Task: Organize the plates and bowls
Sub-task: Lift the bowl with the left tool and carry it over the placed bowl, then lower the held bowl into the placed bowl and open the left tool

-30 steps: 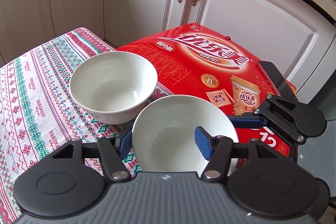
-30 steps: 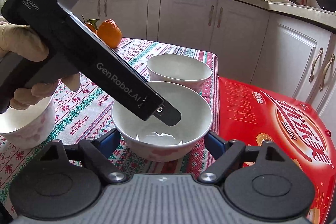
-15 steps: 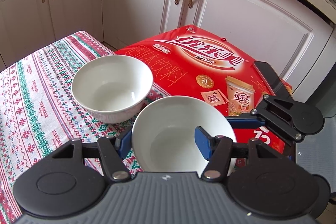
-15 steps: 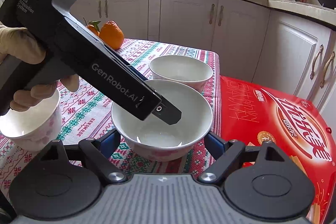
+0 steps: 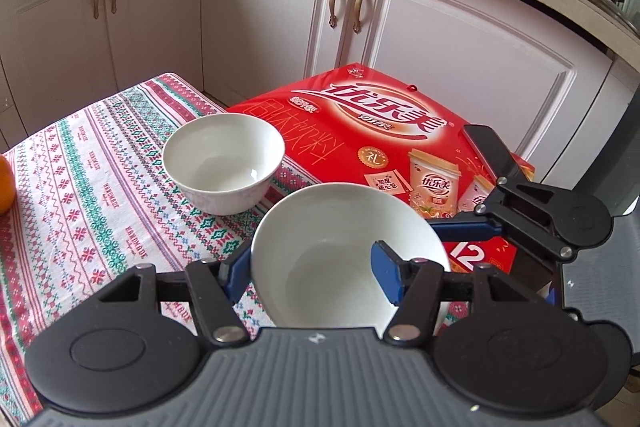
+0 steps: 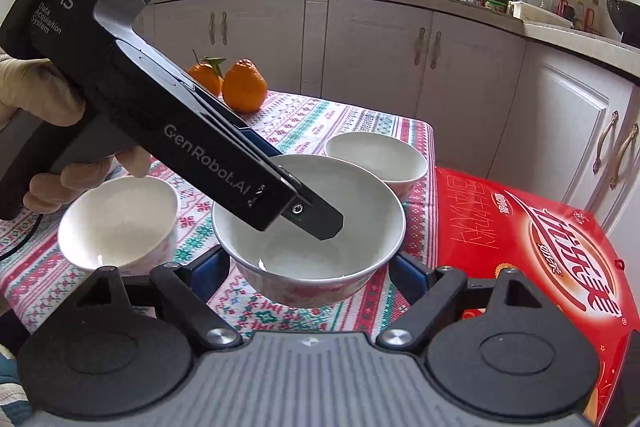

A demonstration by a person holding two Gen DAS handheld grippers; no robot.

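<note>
My left gripper (image 5: 310,269) is shut on the rim of a white bowl (image 5: 340,251), one blue finger outside, one inside, and holds it lifted and tilted above the table. The same bowl (image 6: 308,227) fills the right wrist view, with the left gripper's black body (image 6: 192,147) reaching into it. My right gripper (image 6: 308,269) is open, its fingers on either side of that bowl below the rim. A second white bowl (image 5: 224,163) stands on the patterned tablecloth (image 5: 80,187), also in the right wrist view (image 6: 376,159). A third bowl (image 6: 120,215) stands at the left.
A red drink carton (image 5: 372,131) lies beside the table's right edge, also in the right wrist view (image 6: 532,235). Two oranges (image 6: 244,87) sit at the table's far side. White cabinets (image 5: 280,7) stand behind.
The held bowl has risen off the table with my left gripper. The view has lifted and drawn back from the standing bowl. The right gripper stays open around it.
</note>
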